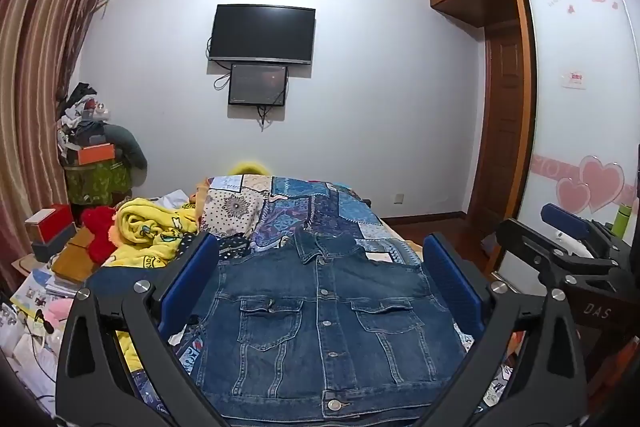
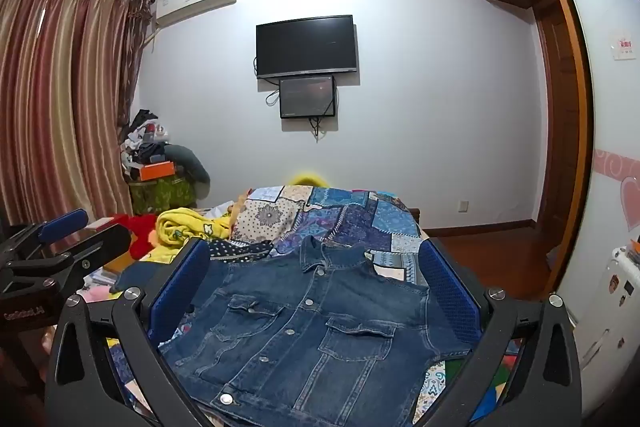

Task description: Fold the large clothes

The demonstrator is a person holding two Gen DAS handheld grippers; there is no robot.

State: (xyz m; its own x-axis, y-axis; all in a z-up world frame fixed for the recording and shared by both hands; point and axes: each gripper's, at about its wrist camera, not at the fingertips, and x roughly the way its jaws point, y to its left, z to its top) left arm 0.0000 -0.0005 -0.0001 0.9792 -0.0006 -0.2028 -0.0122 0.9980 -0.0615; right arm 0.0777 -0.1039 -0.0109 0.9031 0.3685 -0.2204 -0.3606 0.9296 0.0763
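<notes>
A dark blue denim jacket (image 1: 324, 323) lies face up on the bed, buttoned, collar at the far end, its sleeves tucked out of sight. It also shows in the right wrist view (image 2: 308, 331). My left gripper (image 1: 320, 279) is open above the jacket, its blue pads wide apart, holding nothing. My right gripper (image 2: 316, 283) is open above the jacket too, empty. The right gripper shows at the right of the left wrist view (image 1: 576, 239); the left gripper shows at the left of the right wrist view (image 2: 60, 239).
A patchwork bedspread (image 1: 304, 207) covers the bed. A yellow blanket (image 1: 152, 231) and a red plush lie at the left. Boxes and papers (image 1: 48, 267) crowd the left floor. A wardrobe (image 1: 576, 99) stands at the right. A TV (image 1: 262, 33) hangs on the far wall.
</notes>
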